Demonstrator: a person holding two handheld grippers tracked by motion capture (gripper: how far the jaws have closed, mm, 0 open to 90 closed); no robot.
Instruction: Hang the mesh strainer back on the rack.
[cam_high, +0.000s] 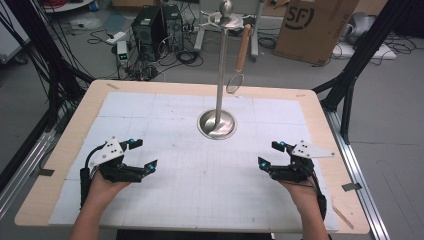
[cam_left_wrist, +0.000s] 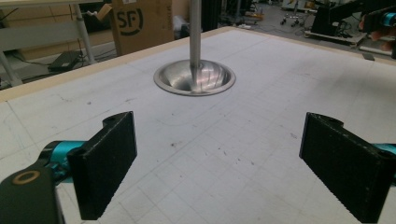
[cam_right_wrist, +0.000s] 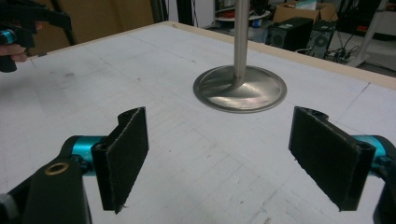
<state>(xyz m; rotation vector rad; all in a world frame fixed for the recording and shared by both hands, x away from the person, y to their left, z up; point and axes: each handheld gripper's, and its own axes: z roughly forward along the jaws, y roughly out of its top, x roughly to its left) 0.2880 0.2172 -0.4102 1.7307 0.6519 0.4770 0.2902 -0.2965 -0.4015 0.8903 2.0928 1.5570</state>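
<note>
A steel stand rises from a round dished base (cam_high: 216, 123) at the middle of the white gridded table top (cam_high: 200, 190). From a hook at the top of its pole (cam_high: 220, 70) hangs a wire utensil with a wooden handle (cam_high: 242, 47). My left gripper (cam_high: 145, 154) rests at the front left, open, with nothing between its pads (cam_left_wrist: 109, 163). My right gripper (cam_high: 268, 154) sits at the front right, open too, its pads (cam_right_wrist: 126, 154) bare. Both point toward the base (cam_left_wrist: 194, 77) (cam_right_wrist: 240, 88), well short of it.
The table's wooden rim (cam_high: 60, 150) frames the white mat. Behind the table on the floor are a cardboard box (cam_high: 315, 25), computer towers (cam_high: 155, 22) and loose cables. Black frame struts (cam_high: 350, 85) stand at both far corners.
</note>
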